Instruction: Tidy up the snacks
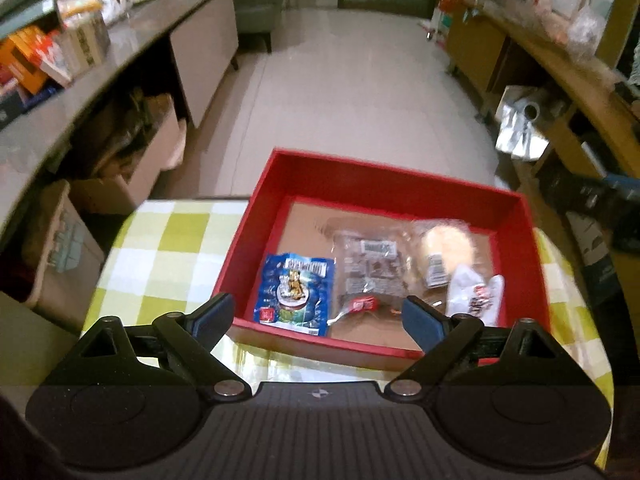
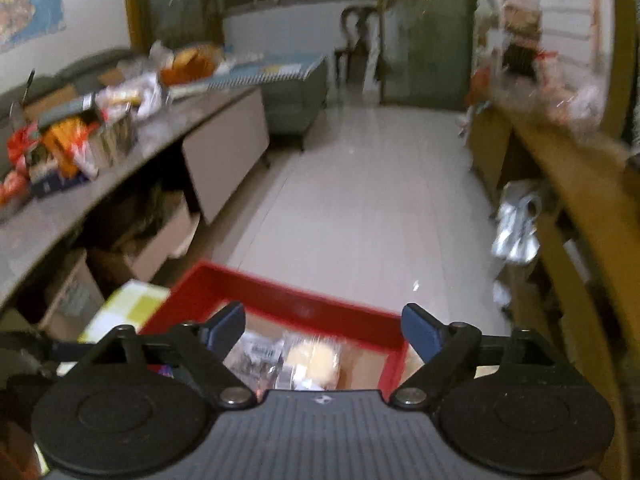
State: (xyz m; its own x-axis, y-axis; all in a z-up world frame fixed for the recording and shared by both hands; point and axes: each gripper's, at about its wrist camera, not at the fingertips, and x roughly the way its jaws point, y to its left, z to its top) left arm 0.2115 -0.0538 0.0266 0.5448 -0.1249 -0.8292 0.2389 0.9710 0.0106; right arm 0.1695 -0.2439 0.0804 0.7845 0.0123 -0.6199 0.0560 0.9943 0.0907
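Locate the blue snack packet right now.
Left wrist view: the blue snack packet lies flat in the red box, at its near-left corner, just left of the clear packet of brown snacks.

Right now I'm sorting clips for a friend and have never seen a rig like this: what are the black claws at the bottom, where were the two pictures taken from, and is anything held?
A person holds a two-finger gripper in each hand, and each carries a wide-angle camera looking along its fingers. One picture comes from the left gripper, the other from the right gripper. Both stand open and hold nothing. Below them a red box sits on a green checked tablecloth. Inside lie four snacks: a blue packet, a clear bag of brown pieces, a wrapped pale bun and a white packet. The right view is blurred and shows only part of the box.
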